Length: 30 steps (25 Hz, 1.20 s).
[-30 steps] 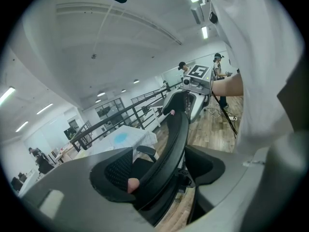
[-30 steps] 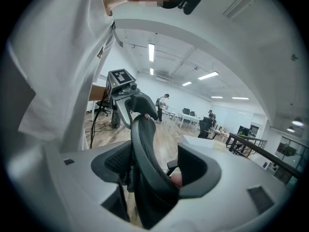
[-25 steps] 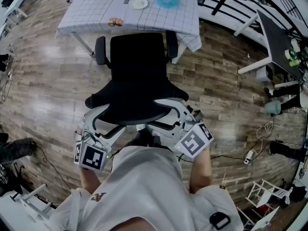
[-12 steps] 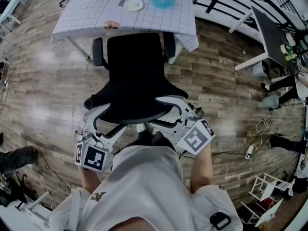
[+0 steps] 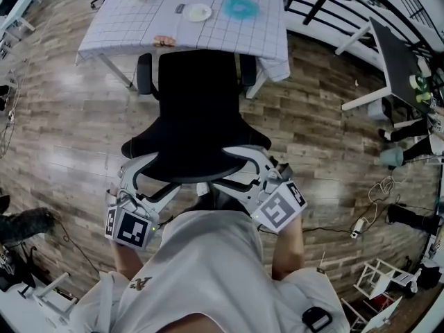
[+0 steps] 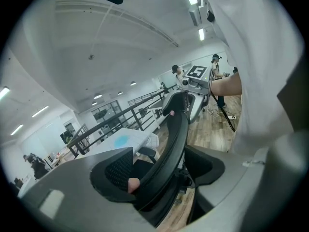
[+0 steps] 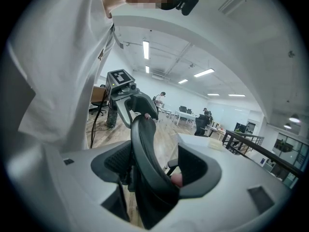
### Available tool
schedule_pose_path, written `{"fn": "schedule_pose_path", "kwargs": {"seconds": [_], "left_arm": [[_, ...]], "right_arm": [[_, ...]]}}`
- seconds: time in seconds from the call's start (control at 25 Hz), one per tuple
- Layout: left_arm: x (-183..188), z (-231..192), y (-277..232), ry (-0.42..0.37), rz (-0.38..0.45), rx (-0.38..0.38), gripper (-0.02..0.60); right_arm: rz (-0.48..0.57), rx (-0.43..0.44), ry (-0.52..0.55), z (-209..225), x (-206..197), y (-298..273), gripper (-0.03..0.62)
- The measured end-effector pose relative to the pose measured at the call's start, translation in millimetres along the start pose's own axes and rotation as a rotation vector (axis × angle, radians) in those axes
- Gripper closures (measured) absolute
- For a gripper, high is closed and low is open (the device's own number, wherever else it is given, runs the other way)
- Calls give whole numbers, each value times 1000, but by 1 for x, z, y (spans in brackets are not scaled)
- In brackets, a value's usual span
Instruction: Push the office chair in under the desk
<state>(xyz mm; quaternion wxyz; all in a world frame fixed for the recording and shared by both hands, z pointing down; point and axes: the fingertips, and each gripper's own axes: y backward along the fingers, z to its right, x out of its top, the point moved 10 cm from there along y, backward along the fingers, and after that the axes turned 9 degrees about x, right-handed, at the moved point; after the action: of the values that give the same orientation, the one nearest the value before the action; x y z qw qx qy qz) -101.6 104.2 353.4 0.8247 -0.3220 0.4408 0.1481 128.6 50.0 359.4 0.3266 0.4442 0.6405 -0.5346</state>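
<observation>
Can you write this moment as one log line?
left gripper: fingers clamp office chair backrest | right gripper: same | office chair: front at desk edge, not fully under

The wood-plank floor (image 5: 326, 123) runs all around, shiny in patches to the left, with a loose cable (image 5: 380, 184) lying at the right. Overhead, a white ceiling (image 6: 96, 42) carries long strip lights (image 7: 203, 73). A black railing (image 6: 117, 120) and rows of white desks (image 7: 186, 114) stand farther off.

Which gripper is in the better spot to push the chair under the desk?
Neither wins: use both. The left gripper clamps the left end of the backrest, the right gripper clamps the right end, both square to the desk. One alone would probably swivel it.
</observation>
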Motion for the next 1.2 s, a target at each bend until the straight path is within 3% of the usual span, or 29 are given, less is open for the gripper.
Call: {"fn": "schedule_pose_path", "kwargs": {"seconds": [1.2], "left_arm": [[0, -63, -53, 38, -2, -10, 230]], "right_arm": [[12, 12, -10, 80, -12, -11, 286]]}}
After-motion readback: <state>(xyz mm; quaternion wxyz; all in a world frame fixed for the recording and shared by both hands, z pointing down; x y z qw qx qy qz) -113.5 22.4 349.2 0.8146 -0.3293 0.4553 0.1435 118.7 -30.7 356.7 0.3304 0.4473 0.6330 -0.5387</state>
